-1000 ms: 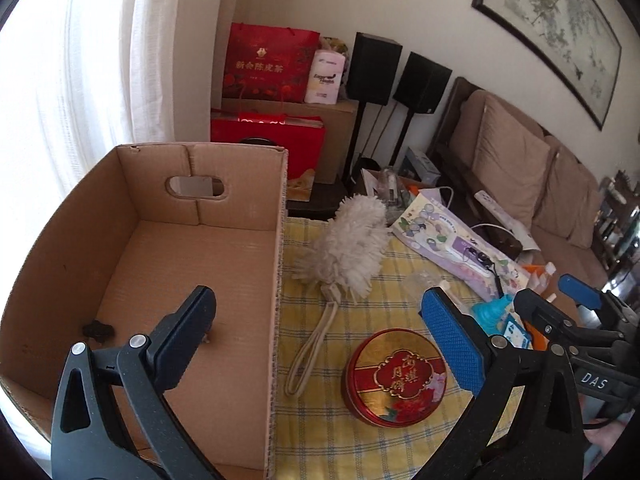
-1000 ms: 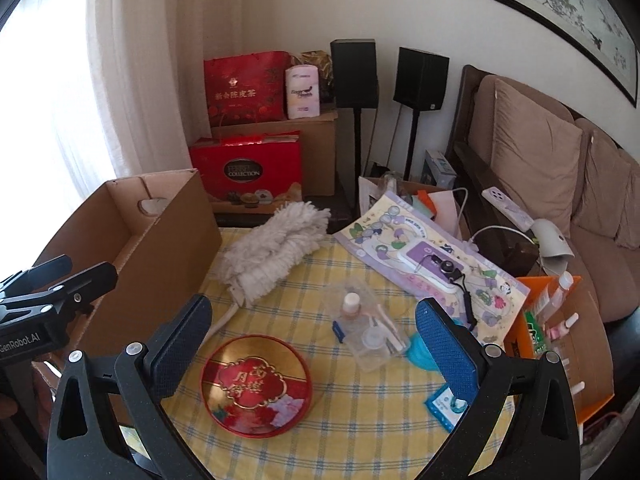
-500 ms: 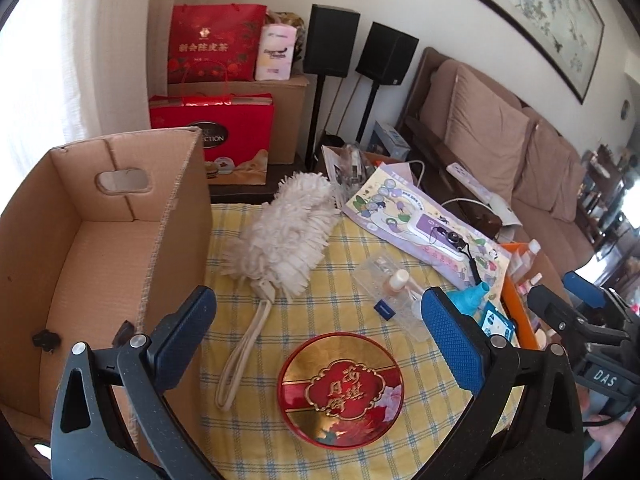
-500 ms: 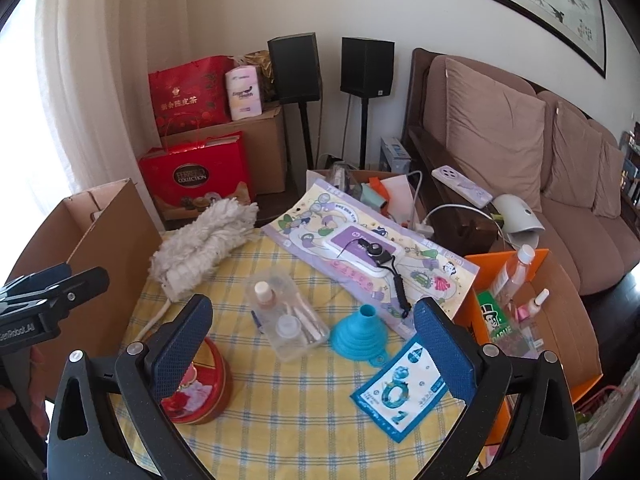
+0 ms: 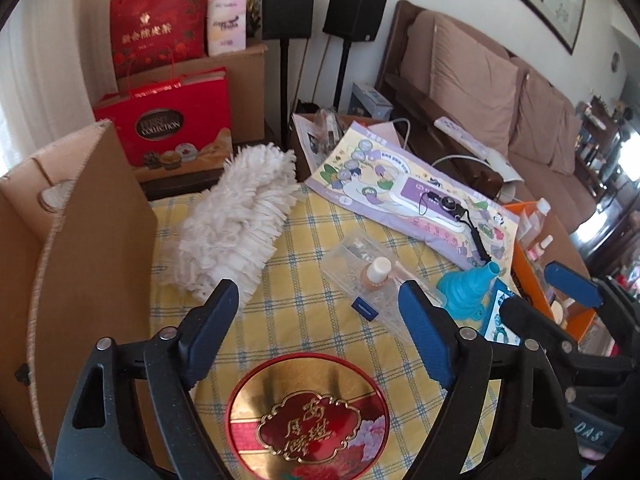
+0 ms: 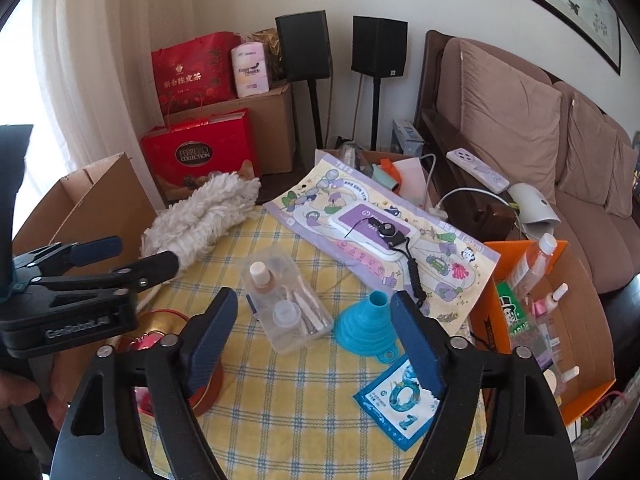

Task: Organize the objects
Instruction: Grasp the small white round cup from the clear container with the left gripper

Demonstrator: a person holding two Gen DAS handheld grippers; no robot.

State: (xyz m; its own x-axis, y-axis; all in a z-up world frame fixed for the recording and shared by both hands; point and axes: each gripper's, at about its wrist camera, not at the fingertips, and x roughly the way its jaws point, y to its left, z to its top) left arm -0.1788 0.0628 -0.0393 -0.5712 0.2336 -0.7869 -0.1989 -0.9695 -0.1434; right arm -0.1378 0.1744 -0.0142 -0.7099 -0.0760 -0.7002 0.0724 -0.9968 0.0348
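Observation:
My left gripper (image 5: 320, 336) is open and empty, just above a round red and gold tin (image 5: 308, 416) on the yellow checked tablecloth (image 5: 320, 240). My right gripper (image 6: 314, 340) is open and empty over a clear plastic case of small bottles (image 6: 286, 304) and a blue funnel (image 6: 366, 326). A white fluffy duster (image 5: 236, 224) lies beside the open cardboard box (image 5: 80, 240) at the left. A blue sachet (image 6: 400, 400) lies near the right fingertip.
A purple illustrated pack with a small camera on it (image 6: 384, 236) lies at the table's back. An orange box of bottles (image 6: 540, 308) stands at the right. Red gift bags (image 5: 168, 120), speakers and a brown sofa (image 6: 520, 128) are behind.
My left gripper has swung right, from over the cardboard box to over the red tin. My right gripper has moved right, towards the clear case and funnel. Both stay open.

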